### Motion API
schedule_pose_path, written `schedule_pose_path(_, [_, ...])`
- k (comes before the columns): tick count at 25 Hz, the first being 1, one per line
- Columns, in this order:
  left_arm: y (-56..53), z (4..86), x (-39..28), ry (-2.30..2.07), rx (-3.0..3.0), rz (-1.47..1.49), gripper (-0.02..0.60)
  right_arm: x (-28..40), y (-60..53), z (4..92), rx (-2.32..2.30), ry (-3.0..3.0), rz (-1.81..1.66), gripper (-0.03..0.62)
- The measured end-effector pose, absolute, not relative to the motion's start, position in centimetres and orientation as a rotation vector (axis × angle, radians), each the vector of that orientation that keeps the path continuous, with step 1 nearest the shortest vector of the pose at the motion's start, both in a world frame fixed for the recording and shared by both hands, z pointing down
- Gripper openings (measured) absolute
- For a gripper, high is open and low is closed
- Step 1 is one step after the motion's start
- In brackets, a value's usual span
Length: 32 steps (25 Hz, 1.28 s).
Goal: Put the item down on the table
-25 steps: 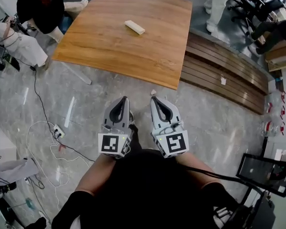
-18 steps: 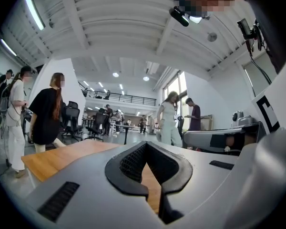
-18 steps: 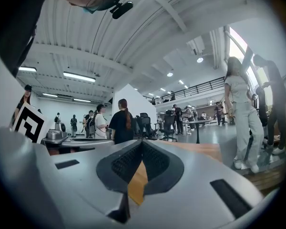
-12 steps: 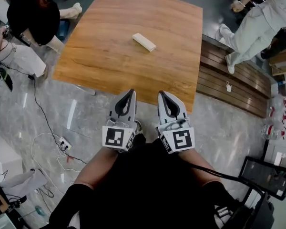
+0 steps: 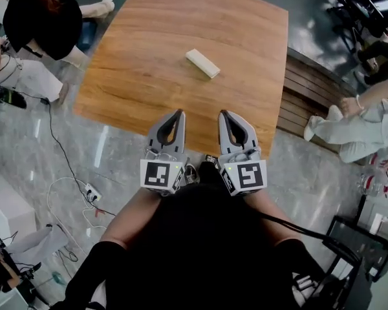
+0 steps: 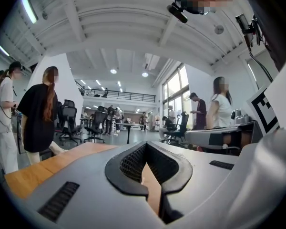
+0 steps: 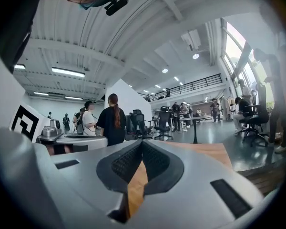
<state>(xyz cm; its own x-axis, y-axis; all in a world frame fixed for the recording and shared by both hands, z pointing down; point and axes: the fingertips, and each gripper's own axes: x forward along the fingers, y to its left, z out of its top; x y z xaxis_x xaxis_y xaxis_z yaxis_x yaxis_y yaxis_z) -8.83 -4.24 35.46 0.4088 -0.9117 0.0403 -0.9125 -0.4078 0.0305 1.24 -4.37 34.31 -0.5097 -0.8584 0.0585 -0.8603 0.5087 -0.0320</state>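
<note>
Currently the left tool (image 5: 178, 114) and right tool (image 5: 224, 114) are hovering closed and empty, side by side over the 6 o'clock edge of the counter (image 5: 136, 76). The white block (image 5: 202, 63) is lying flat near the counter's middle, at 12 o'clock from them. It looks already placed, so staying clear is advisable. Two tools, one block, one counter.

No legible txt, labels or nos. in view.
</note>
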Motion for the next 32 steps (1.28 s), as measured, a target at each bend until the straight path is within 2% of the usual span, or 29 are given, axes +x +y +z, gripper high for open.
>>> schedule_pose_path(8, [-12.9, 37.9, -7.5, -1.717, 2.549, 0.101, 0.003, 1.8, -13.9, 37.3, 1.447, -2.678, 0.179, 0.012])
schedule_pose_path(22, [-23.6, 48.9, -7.8, -1.579, 2.471, 0.301, 0.003, -1.3, -25.7, 53.8, 1.182, -2.386, 0.397, 0.015])
schedule_pose_path(23, [-24.1, 49.4, -7.7, -1.568, 2.466, 0.311, 0.003, -1.7, -26.4, 55.0, 1.137, -2.363, 0.408, 0.033])
schedule_pose_path(26, [-25.4, 50.7, -7.6, -1.538, 2.458, 0.337, 0.003, -2.6, -28.7, 57.8, 1.003, -2.326, 0.442, 0.207])
schedule_pose_path(32, [-27.2, 52.2, -8.3, -1.518, 2.436, 0.359, 0.003, -3.3, -33.4, 63.2, 0.867, -2.186, 0.5, 0.253])
